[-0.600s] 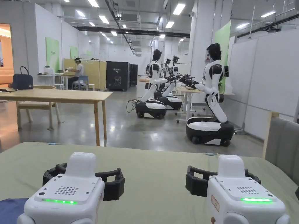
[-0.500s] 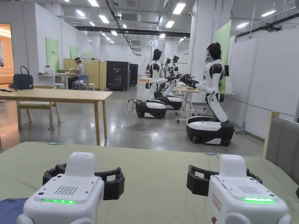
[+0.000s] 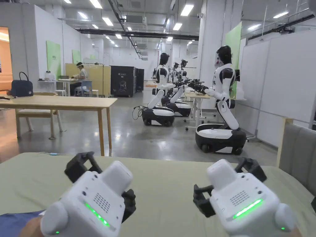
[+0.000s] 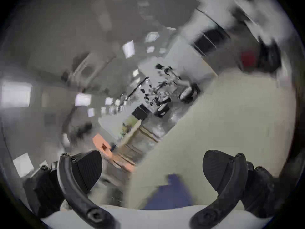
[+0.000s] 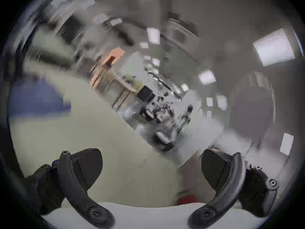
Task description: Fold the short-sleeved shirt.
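Observation:
A blue shirt (image 3: 12, 220) lies on the pale green table cover (image 3: 166, 185) at the near left corner, mostly cut off by the frame. It shows as a blurred blue patch in the left gripper view (image 4: 170, 194) and in the right gripper view (image 5: 38, 98). My left gripper (image 3: 105, 182) hovers over the cover just right of the shirt, rolled to the right and open with nothing between its jaws (image 4: 151, 171). My right gripper (image 3: 226, 182) hovers farther right, rolled to the left, also open and empty (image 5: 151, 169).
A grey padded chair (image 3: 297, 154) stands at the table's right edge. Beyond the far edge are a wooden table (image 3: 61, 101) with a dark bag (image 3: 21, 88), several black-and-white humanoid robots (image 3: 222, 101) and a person (image 3: 81, 74) at a distant desk.
Both grippers have rolled inward, their tops leaning toward each other, so the jaws now stand diagonally instead of level. Both stay open. The head camera shifted slightly.

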{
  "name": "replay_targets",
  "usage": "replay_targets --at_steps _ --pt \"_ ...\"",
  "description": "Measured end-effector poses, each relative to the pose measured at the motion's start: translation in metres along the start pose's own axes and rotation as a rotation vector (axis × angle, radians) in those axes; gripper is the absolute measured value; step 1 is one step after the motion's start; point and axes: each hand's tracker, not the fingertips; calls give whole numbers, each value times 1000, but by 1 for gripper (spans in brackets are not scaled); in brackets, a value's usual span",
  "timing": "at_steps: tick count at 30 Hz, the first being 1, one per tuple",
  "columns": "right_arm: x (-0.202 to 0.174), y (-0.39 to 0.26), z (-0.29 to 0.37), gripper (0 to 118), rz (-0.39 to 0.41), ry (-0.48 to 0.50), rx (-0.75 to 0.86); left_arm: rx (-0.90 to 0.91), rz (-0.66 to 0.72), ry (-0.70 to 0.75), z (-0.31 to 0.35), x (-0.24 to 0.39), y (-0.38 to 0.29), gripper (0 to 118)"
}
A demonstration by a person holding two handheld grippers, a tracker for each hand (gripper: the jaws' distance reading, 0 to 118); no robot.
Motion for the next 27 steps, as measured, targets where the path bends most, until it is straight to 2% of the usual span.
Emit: replay_targets --at_steps 4,6,7,8,9,11,12,14,16,18,19,20,23,25,27 --pt "-52 -31 2 118 762 171 32 52 -794 7 -5 52 -23 118" --pt "-78 -53 -4 118 1061 135 -17 63 -1081 86 -14 76 -47 118" --pt "-82 -61 -10 118 1088 95 -37 74 -1074 101 -19 77 -52 118" --pt "-82 -66 -15 118 1061 75 -49 64 -966 83 -22 74 -49 118" --pt "-74 -62 -18 118 901 55 -59 37 -754 56 -24 63 -44 118" --pt "-53 -43 -22 118 513 25 -113 -11 -276 4 -21 33 -25 118" --pt "-34 -32 -22 118 274 24 -121 0 -43 -7 -18 17 -19 118" --pt "-7 -18 -19 118 -145 38 -109 23 372 -47 -17 -16 -16 118" --pt "13 -15 -15 118 -558 111 -81 46 720 -128 -16 -28 -24 118" --pt "18 -26 -12 118 -860 217 -46 83 952 -201 -18 -29 -40 118" --pt "16 -31 -12 118 -951 257 -44 109 991 -234 -18 -23 -46 118" --pt "11 -35 -14 118 -979 246 -58 102 1012 -226 -19 -18 -48 118" --pt "0 -38 -16 118 -941 116 -69 33 923 -138 -25 -4 -45 118" --pt "-2 -36 -16 118 -926 123 -66 31 860 -112 -25 2 -39 118" --pt "-1 -35 -20 118 -901 101 -82 36 858 -121 -28 1 -37 118"
